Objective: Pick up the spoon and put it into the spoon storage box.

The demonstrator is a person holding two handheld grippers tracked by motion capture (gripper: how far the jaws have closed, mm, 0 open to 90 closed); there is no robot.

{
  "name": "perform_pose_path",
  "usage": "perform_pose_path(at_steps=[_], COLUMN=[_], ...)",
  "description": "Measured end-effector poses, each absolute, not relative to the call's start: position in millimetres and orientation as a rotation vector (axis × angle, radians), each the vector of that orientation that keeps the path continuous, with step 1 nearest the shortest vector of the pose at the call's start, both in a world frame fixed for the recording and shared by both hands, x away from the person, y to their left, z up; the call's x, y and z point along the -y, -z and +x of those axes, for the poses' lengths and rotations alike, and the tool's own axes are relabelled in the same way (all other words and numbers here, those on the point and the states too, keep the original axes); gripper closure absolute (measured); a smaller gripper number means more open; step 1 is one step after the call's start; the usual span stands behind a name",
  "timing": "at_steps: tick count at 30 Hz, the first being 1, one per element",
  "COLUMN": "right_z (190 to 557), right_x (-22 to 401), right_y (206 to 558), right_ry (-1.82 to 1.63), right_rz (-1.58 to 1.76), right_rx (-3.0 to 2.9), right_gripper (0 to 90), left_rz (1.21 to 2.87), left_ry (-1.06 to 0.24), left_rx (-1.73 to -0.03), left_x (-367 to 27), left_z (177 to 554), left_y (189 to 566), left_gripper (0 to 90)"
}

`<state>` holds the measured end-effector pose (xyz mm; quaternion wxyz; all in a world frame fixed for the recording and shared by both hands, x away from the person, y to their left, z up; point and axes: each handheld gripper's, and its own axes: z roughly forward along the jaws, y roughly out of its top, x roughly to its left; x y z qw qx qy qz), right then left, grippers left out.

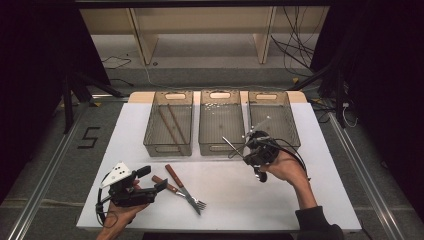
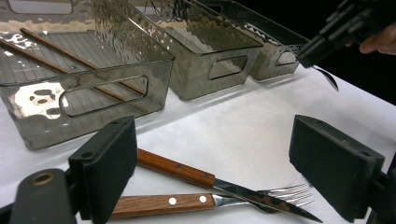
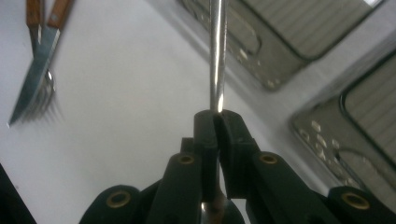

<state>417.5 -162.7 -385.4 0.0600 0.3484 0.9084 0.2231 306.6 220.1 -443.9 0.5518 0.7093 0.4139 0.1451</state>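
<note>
**Three bins, one spoon clamped in the right gripper**

High view: three smoky plastic bins stand side by side at the far edge of the white table (image 1: 220,200). The left bin (image 1: 169,123) holds a pair of wooden chopsticks (image 1: 170,124). The right gripper (image 1: 248,148) is raised just in front of the gap between the middle bin (image 1: 221,121) and the right bin (image 1: 273,118), with a slim metal spoon (image 1: 231,145) pinched between its jaws, the handle sticking out to the left. The left gripper (image 1: 151,181) rests low on the near left of the table, jaws spread wide with nothing between them. Just beside it lie a wood-handled knife (image 1: 175,180) and a wood-handled fork (image 1: 187,196), crossing each other.

Left gripper view: both black pads stand far apart; the knife (image 2: 187,171) and fork (image 2: 168,204) lie on the table between them, untouched. The right gripper is at the upper right, the spoon's bowl (image 2: 329,78) hanging below it.

Right gripper view: the jaws are pressed together on the spoon's shiny handle (image 3: 217,60), which runs straight up from them. The knife (image 3: 37,65) and fork (image 3: 44,100) lie far off at the upper left.
</note>
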Motion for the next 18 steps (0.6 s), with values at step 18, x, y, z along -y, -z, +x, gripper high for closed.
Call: perform_pose_path(at_steps=[18], right_z=[453], right_x=[137], right_y=[356], right_ry=[-0.893], right_rz=[1.064], right_rx=[-2.629], right_gripper=[86.2], left_rz=[1.672], left_ry=[-0.34], left_rx=[-0.983], left_x=[-220], left_z=[307], left_y=[444], left_gripper=[14.9])
